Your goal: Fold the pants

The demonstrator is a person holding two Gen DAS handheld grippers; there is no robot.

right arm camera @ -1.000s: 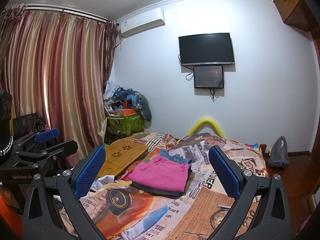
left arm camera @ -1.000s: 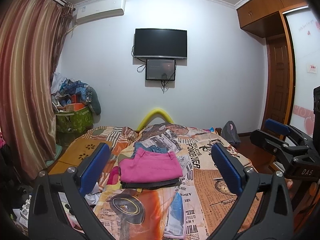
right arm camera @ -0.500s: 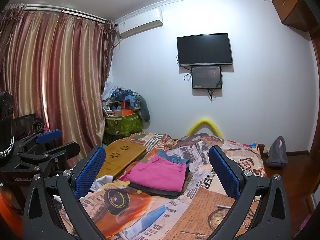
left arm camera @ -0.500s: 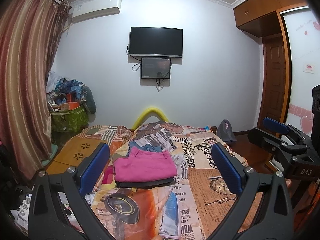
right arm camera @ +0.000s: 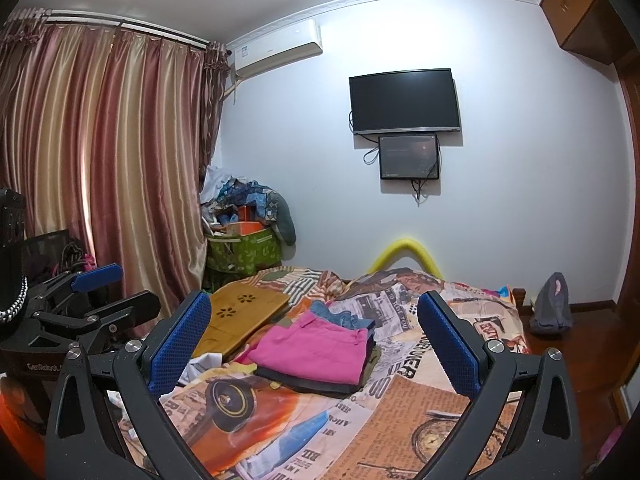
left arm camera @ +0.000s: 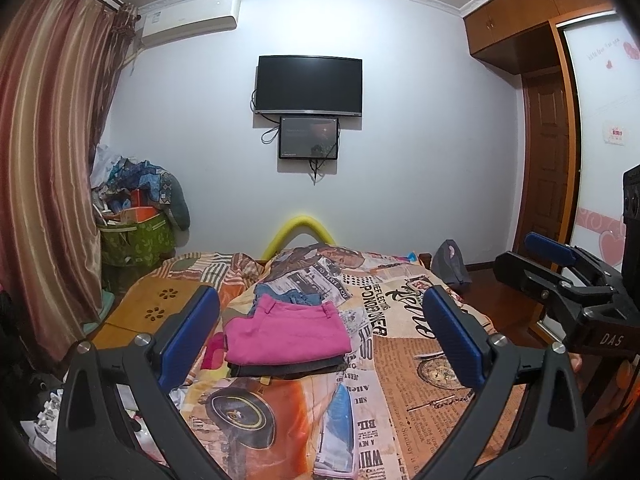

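Observation:
Folded pink pants (left arm camera: 286,334) lie on top of a stack of folded dark and blue garments (left arm camera: 286,370) on the bed; the stack also shows in the right wrist view (right arm camera: 316,350). My left gripper (left arm camera: 320,336) is open and empty, held above the near end of the bed, well short of the stack. My right gripper (right arm camera: 314,346) is open and empty too, at a similar distance. Each gripper shows at the edge of the other's view: the right one (left arm camera: 560,276) and the left one (right arm camera: 92,296).
The bed has a newspaper-print cover (left arm camera: 408,360). A wooden lap tray (left arm camera: 160,308) lies at the bed's left side. A green basket with piled clothes (left arm camera: 136,236) stands by the curtain (left arm camera: 44,184). A grey bag (left arm camera: 450,266) sits on the floor at right, near the wardrobe (left arm camera: 592,128).
Both views have shifted slightly, so the stack sits a little lower and more left in the left wrist view. Both grippers stay open and empty; the pants have not moved.

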